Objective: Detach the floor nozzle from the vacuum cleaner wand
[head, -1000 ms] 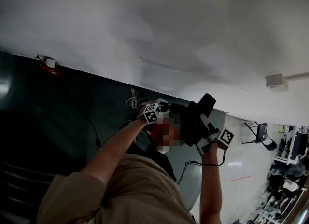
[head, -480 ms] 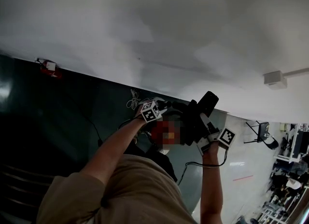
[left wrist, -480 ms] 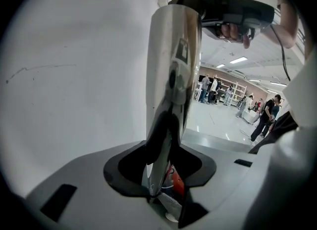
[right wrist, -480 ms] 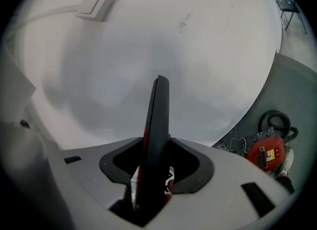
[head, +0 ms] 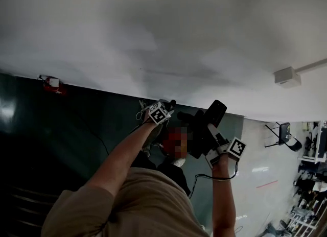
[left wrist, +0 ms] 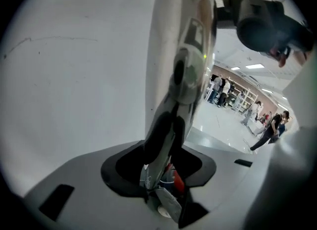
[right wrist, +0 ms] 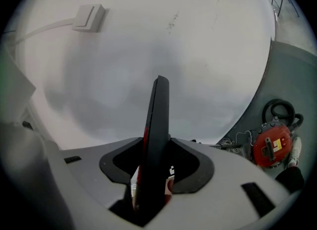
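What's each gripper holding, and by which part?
Left gripper is shut on the shiny chrome wand tube, on its shaft. Right gripper is shut on the black, red-trimmed floor nozzle, across its thin edge.

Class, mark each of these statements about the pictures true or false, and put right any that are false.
1. The left gripper is closed on a shiny metal wand. True.
2. Nothing is between the jaws of the right gripper. False: they hold a dark, flat floor nozzle with a red edge.
3. A red vacuum cleaner body lies on the dark green floor. True.
4. The wall in the right gripper view is bare brick. False: it is plain and white.
5. A white box is fixed to that wall. True.
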Available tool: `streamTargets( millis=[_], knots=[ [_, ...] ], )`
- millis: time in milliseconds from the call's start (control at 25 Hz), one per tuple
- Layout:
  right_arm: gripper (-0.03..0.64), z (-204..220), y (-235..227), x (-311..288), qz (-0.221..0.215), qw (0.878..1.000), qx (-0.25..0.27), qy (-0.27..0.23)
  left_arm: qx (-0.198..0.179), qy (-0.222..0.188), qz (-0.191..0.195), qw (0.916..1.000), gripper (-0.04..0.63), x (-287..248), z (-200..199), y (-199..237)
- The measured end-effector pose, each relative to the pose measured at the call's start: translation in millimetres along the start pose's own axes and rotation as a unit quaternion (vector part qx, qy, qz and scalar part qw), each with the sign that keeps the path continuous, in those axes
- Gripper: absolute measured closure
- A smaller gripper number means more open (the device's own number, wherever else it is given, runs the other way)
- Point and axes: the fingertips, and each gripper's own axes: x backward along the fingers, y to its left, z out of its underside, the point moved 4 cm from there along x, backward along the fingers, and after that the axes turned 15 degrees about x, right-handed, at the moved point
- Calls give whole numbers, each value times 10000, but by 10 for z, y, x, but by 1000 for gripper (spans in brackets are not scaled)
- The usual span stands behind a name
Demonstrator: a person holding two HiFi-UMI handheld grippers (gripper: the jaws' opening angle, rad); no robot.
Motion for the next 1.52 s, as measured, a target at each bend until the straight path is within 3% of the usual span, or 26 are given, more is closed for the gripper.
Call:
streamTargets(
  millis=[160,360,800,1320,1400,1520],
  knots=[
    [440,-38,-32,-27,-83,9997,-148,-169,665,14,-46,9978,440,-27,-126,185],
    [440,-72,-92,-14,-91,9989,-362,-298,1123,-131,-26,9936,437,-123,-215,214],
    [440,-169,-157,-163,-321,9949,-749,-587,1407,-58,-121,9900,435,-366,-371,430],
    [440,-64,-408,-150,-179,9931,-1002,-577,1677,-257,-220,9853,426,-484,-502,640],
    [440,-49,-457,-133,-172,9925,-1059,-592,1648,-262,-261,9856,362,-505,-509,665],
    [440,4,-507,-92,-186,9905,-1198,-655,1626,-307,-255,9859,339,-485,-519,659]
  ],
)
